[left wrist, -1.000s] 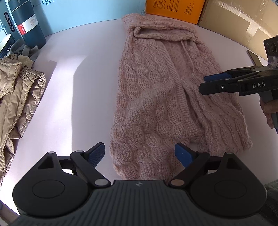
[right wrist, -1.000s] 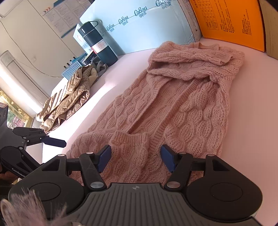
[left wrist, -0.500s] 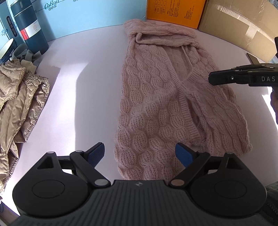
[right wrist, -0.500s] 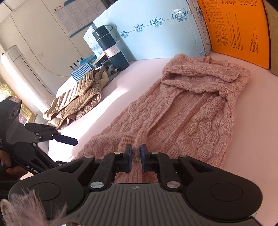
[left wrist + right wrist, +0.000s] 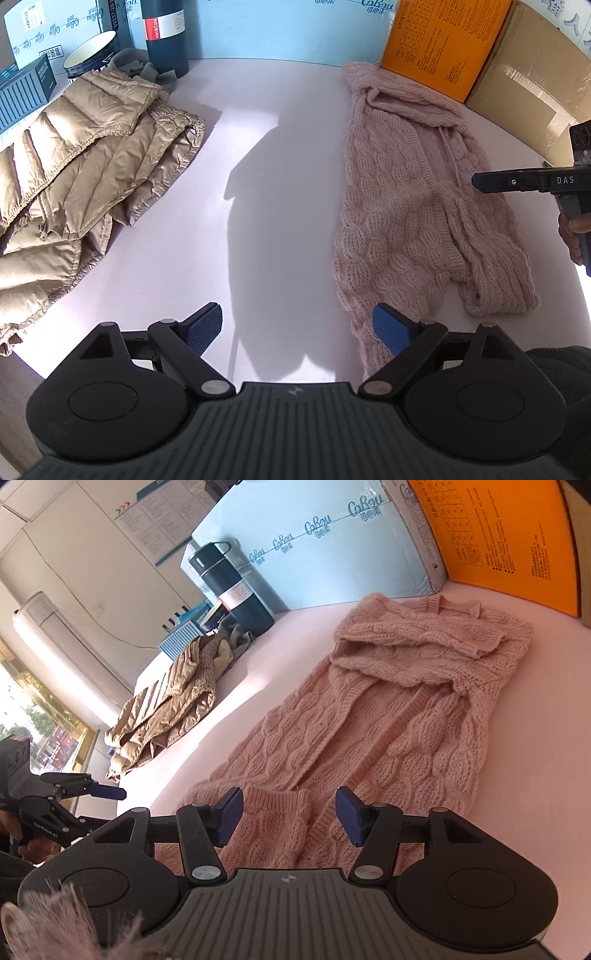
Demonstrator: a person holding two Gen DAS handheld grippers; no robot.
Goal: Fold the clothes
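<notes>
A pink cable-knit sweater [image 5: 417,206] [image 5: 369,723] lies folded into a long strip on the pale table [image 5: 258,192], its hood toward the boxes at the back. My left gripper [image 5: 297,325] stands open over bare table, just left of the sweater's near corner, holding nothing. My right gripper [image 5: 288,821] hovers over the sweater's near end, where a folded sleeve cuff lies. Its jaws are opening and the pads do not press on the knit. From the left wrist view the right gripper [image 5: 480,182] shows side-on above the sweater's right half.
A beige quilted jacket [image 5: 70,177] [image 5: 166,701] lies crumpled at the table's left. A dark flask [image 5: 164,33] [image 5: 232,587], a cup [image 5: 92,55] and small boxes stand behind it. A light-blue box [image 5: 317,542], an orange box [image 5: 443,40] and a cardboard box [image 5: 532,85] line the back edge.
My left gripper swung left off the sweater to bare table, bringing the jacket into view. My right gripper shut half a second ago and has since spread apart above the sleeve cuff.
</notes>
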